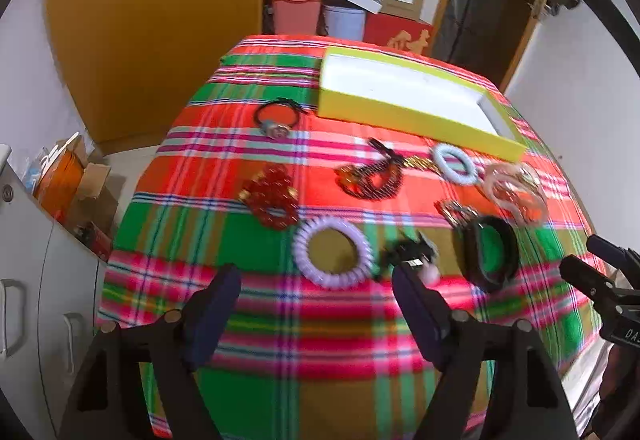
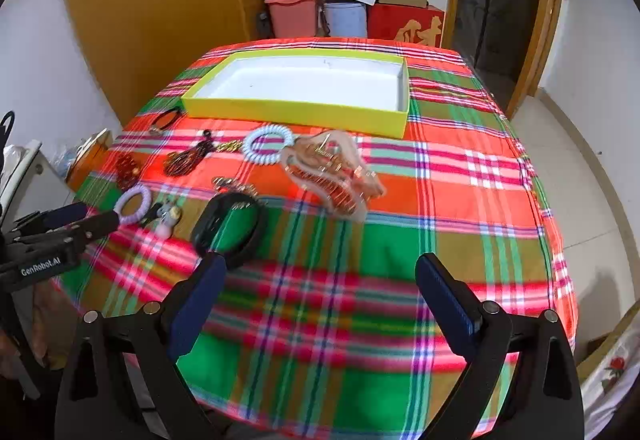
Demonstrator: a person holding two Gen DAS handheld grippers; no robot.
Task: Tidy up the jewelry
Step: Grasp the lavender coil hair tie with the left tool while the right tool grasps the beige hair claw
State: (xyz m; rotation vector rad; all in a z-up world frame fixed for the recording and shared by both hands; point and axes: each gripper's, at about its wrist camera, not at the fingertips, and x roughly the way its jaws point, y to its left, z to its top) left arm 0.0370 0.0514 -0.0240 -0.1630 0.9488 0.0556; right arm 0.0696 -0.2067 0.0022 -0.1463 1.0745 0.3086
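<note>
A yellow tray (image 2: 296, 108) with a white inside stands at the far side of the plaid table; it also shows in the left wrist view (image 1: 400, 116). In front of it lie several pieces: a purple coil ring (image 1: 332, 252), a black bangle (image 1: 486, 252), a red bead piece (image 1: 272, 196), a pale blue coil ring (image 2: 266, 144), a clear pink hair claw (image 2: 332, 172) and a black hair tie (image 1: 276, 116). My left gripper (image 1: 316, 276) is open and empty just short of the purple ring. My right gripper (image 2: 320, 272) is open and empty, near the black bangle (image 2: 230, 228).
The table is covered by a red and green plaid cloth (image 2: 360, 260). Boxes and buckets (image 2: 344, 0) are stacked behind it, beside a wooden wardrobe (image 2: 152, 0). A door (image 2: 504, 8) stands open at the right. A white cabinet (image 1: 32, 260) is at the left.
</note>
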